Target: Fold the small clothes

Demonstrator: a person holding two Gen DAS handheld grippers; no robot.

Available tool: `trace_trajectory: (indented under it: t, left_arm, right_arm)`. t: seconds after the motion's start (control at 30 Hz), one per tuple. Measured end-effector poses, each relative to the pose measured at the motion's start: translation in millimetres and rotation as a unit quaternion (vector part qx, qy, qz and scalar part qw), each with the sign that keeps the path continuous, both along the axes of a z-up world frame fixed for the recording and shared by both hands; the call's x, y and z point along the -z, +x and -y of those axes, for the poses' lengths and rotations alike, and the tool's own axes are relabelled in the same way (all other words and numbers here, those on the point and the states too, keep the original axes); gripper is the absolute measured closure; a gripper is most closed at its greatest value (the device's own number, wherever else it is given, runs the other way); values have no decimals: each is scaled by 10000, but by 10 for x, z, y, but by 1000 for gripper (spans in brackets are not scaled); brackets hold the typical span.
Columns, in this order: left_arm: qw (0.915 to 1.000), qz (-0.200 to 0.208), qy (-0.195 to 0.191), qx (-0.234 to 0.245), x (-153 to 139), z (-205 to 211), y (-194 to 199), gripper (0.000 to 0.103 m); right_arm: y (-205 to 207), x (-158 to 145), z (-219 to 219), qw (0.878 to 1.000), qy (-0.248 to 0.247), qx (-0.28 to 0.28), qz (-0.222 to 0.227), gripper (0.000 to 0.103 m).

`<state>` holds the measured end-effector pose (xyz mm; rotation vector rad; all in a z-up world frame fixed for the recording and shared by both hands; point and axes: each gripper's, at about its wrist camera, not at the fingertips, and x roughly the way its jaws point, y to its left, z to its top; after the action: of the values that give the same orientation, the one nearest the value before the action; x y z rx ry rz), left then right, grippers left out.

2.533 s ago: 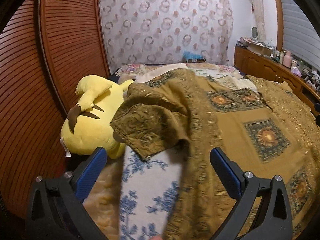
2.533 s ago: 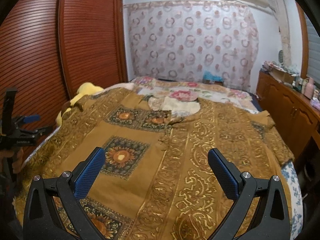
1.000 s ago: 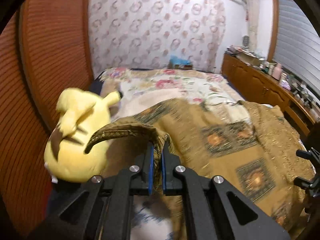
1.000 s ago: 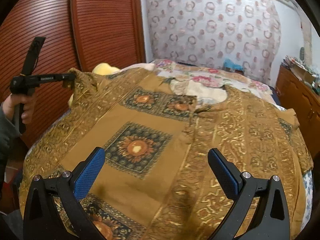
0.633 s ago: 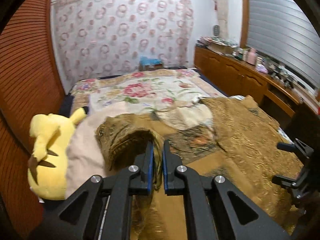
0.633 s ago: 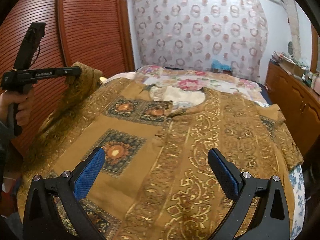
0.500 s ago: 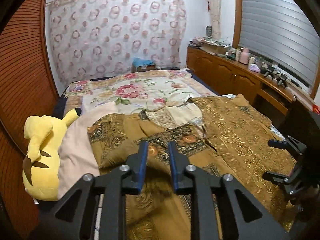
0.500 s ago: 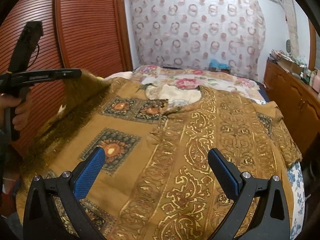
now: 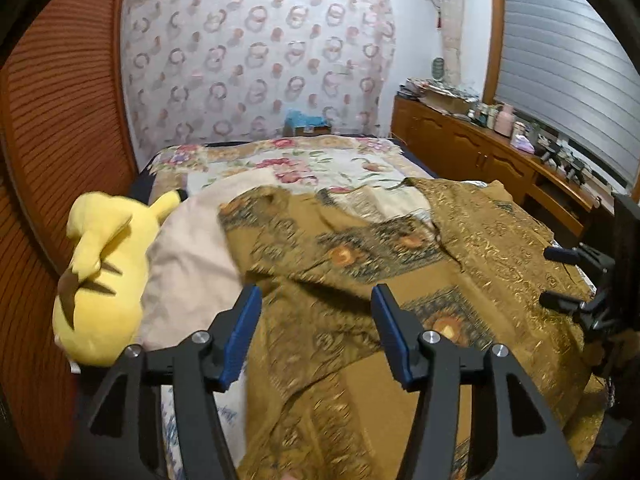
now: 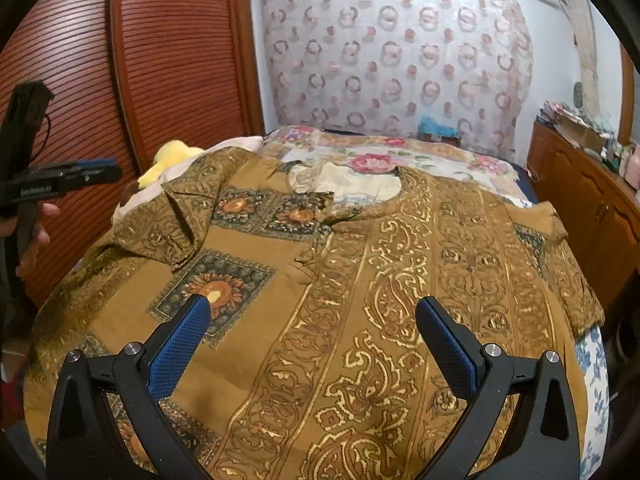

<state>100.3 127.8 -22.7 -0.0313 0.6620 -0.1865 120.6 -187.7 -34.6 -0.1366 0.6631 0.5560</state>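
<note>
The brown patterned garment (image 10: 360, 280) lies spread across the bed (image 9: 304, 160), one sleeve (image 10: 188, 216) folded inward at ten o'clock. It looks light and limp (likely to sag), best pinched at hems. The left gripper (image 9: 316, 332) has just been opening, nothing between its fingers; the right gripper (image 10: 312, 344) hovers spread, empty.

From where I sat, the only lettering I could find was on the side of the left gripper (image 10: 98, 174), seen in the right wrist view: a short white word printed along its black body, beginning with what looked like "G", but too small and blurred for me to read in full. The bottles and boxes on the wooden sideboard (image 9: 472, 148) carried nothing I could make out, and the patterned brown shirt (image 10: 360, 280) bore ornament only, no words.
</note>
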Motion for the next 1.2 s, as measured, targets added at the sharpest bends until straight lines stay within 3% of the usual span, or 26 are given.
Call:
trace_trajectory:
  t: [0.2, 0.47, 0.73, 1.03, 1.07, 1.2]
  left_arm:
    - [9991, 161, -99, -380, 132, -157, -285, 45]
    - [9978, 375, -6, -548, 200, -160, -543, 44]
    - [9962, 480, -180, -710, 246, -193, -716, 41]
    - [9960, 465, -139, -746, 308, -214, -777, 38]
    - [9960, 471, -135, -750, 313, -217, -781, 38]
    - [9958, 443, -190, -779, 334, -228, -792, 38]
  right_arm:
    - [77, -130, -287, 9989, -63, -448, 110, 0]
    - [295, -163, -823, 9953, -351, -889, 134, 1]
    - [621, -15, -1498, 9887, -397, -1433, -209, 9]
    - [850, 298, -2089, 9854, -847, -1434, -356, 10]
    - [871, 303, -2126, 9851, -887, -1437, -330, 12]
    - [926, 314, -2290, 9808, -1133, -1572, -211, 36]
